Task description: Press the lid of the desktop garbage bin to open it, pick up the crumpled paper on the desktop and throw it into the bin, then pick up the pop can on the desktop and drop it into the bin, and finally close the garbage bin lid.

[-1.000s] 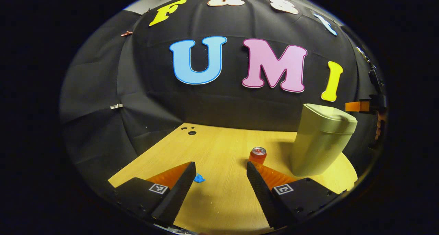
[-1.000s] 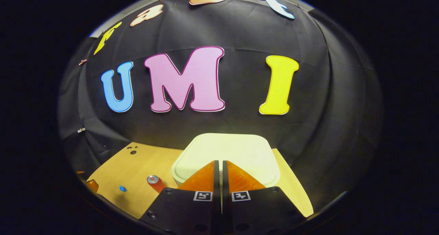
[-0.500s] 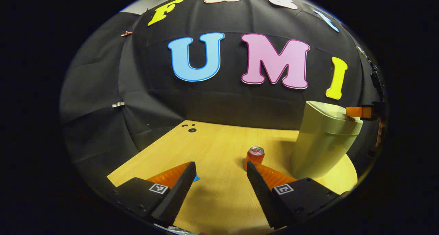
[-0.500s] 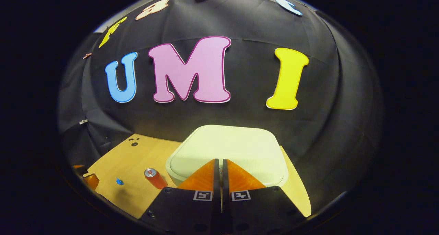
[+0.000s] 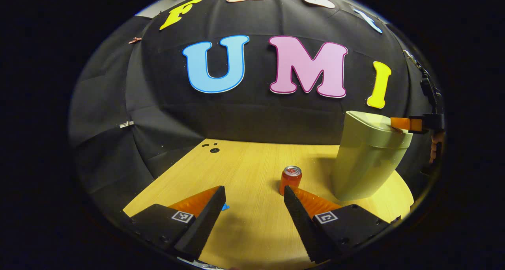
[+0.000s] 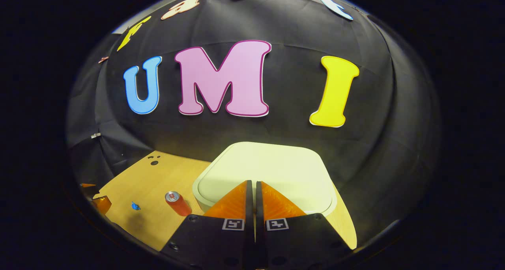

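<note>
While right gripper (image 6: 252, 189), closed, rests on bin lid (image 6: 264, 169), left gripper (image 5: 252, 195) gapes near can (image 5: 290, 178).

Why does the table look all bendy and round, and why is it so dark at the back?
Left gripper view: the fisheye lens curves the table edge and leans the bin; light falls on the wood, the cloth wall stays dim, and the can casts a soft shadow. Right gripper view: the bin lid glows bright, nearly washed out, beneath the shut right tool.

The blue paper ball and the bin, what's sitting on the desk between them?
The pop can stands upright between the crumpled paper and the bin, as the right gripper view shows.
</note>
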`<action>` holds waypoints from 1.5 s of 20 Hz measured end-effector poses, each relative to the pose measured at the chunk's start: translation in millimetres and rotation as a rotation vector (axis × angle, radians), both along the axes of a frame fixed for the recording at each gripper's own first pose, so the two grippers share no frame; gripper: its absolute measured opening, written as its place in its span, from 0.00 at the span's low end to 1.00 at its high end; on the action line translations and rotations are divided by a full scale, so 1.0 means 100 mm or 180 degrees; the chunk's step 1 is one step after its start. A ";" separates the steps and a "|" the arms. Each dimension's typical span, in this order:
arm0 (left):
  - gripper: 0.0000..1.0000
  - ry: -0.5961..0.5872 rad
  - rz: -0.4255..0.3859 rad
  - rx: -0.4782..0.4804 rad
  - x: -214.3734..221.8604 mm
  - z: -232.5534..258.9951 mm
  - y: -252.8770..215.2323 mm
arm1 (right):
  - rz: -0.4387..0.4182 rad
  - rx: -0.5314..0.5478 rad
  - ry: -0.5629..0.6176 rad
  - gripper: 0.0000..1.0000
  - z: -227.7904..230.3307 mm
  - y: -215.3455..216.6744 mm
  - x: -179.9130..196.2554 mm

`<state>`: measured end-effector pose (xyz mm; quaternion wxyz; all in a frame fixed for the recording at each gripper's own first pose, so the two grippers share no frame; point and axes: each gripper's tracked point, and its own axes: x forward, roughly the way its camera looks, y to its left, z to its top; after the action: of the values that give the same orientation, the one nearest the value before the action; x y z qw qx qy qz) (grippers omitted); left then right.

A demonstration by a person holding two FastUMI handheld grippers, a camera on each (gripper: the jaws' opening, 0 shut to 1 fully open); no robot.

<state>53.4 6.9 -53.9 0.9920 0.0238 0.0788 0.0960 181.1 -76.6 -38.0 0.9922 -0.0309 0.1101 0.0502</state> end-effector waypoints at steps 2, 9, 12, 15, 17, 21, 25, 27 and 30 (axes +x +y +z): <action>0.96 -0.0026 -0.0046 -0.0051 0.02 0.02 0.07 | -0.0120 0.0005 -0.0014 0.06 0.03 0.00 0.01; 0.96 -0.0114 -0.0171 -0.0117 -0.12 -0.09 0.38 | -0.0327 0.0117 -0.0107 0.05 0.24 -0.04 -0.06; 0.96 -0.0080 -0.0165 -0.0128 -0.27 -0.22 0.55 | -0.0372 0.0086 -0.0327 0.05 0.47 -0.01 -0.16; 0.96 -0.0025 -0.0171 -0.0170 -0.37 -0.33 0.62 | -0.0349 0.0060 -0.0436 0.06 0.63 0.09 -0.33; 0.96 -0.0065 -0.0188 -0.0136 -0.39 -0.35 0.64 | -0.0336 0.0037 -0.0510 0.05 0.70 0.13 -0.43; 0.96 -0.0044 -0.0236 -0.0045 -0.33 -0.41 0.67 | -0.0320 -0.0039 -0.0507 0.05 0.68 0.18 -0.60; 0.96 -0.0078 -0.0296 -0.0016 -0.27 -0.35 0.64 | -0.0337 -0.0022 -0.0513 0.05 0.65 0.23 -0.78; 0.96 -0.0082 -0.0312 -0.0002 -0.25 -0.35 0.63 | -0.0332 -0.0031 -0.0490 0.05 0.60 0.27 -0.85; 0.96 -0.0052 -0.0307 -0.0032 -0.20 -0.41 0.67 | -0.0355 -0.0018 -0.0427 0.05 0.50 0.29 -0.93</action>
<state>33.0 73.7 -95.1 0.9962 0.0217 0.0699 0.0479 87.7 -47.7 11.5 0.9985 -0.0308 0.0451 -0.0076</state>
